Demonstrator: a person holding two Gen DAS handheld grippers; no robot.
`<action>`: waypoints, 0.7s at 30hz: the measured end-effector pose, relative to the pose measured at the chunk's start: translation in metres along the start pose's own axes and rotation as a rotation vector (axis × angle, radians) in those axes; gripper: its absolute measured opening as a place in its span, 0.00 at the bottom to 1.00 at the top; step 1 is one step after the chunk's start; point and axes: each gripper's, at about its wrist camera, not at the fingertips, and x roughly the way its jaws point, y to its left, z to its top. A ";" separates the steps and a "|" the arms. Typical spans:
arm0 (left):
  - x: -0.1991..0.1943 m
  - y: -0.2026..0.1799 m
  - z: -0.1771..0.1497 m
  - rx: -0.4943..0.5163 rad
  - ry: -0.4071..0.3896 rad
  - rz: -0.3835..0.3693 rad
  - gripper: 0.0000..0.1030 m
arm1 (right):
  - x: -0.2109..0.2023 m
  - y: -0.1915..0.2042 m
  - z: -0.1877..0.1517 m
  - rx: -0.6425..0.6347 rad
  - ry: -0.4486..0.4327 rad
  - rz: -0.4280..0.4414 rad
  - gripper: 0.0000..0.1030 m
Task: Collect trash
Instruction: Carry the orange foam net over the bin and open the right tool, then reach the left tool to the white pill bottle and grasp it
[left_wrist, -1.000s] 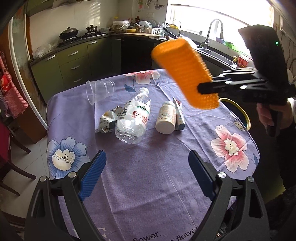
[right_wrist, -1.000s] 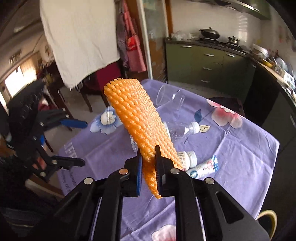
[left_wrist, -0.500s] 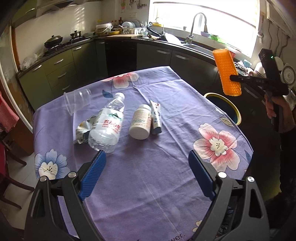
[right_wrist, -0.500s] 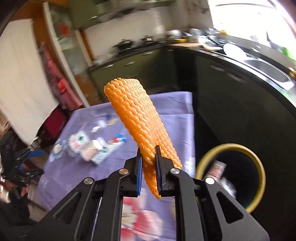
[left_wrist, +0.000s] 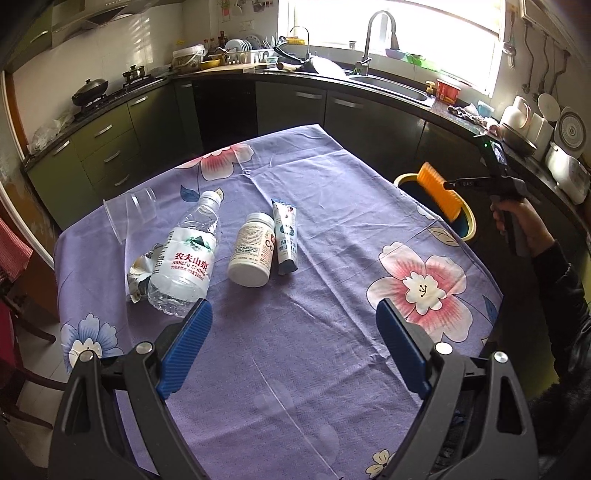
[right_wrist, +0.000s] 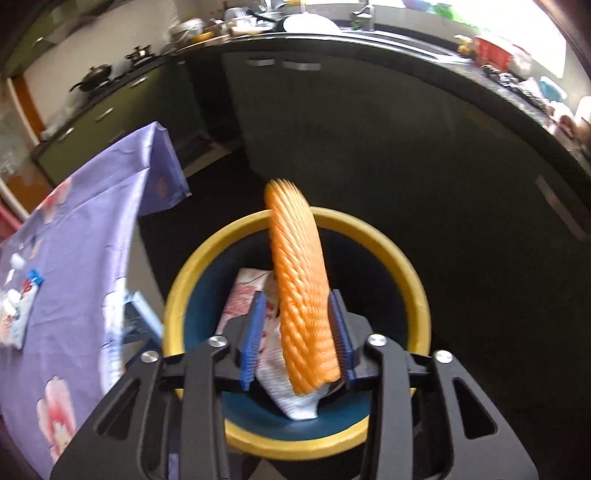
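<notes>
Between the blue-padded jaws hangs an orange foam net (right_wrist: 301, 295), ribbed in a mesh pattern. Beneath them sits a bin (right_wrist: 384, 243), yellow-rimmed and dark blue inside. Left of them, a purple tablecloth (right_wrist: 85, 236) bears pink-and-white flowers.

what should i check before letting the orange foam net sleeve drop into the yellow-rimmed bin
1. Orange foam net sleeve over yellow-rimmed bin: ok.
2. Right gripper jaws, just opening, clear of the sleeve: left pad ok, right cannot tell.
3. Room in bin above the white wrapper: ok.
4. Left gripper open, empty: ok.
5. Clear plastic bottle, white jar, tube on the table, uncollected: not ok.
</notes>
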 end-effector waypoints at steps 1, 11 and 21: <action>0.001 -0.001 0.000 0.002 0.003 -0.002 0.83 | -0.005 -0.003 -0.001 0.015 -0.017 0.006 0.41; 0.017 -0.002 -0.001 0.012 0.033 -0.037 0.83 | -0.074 0.043 -0.032 -0.048 -0.129 0.107 0.57; 0.069 0.016 0.025 0.025 0.095 -0.086 0.83 | -0.098 0.090 -0.057 -0.125 -0.127 0.185 0.59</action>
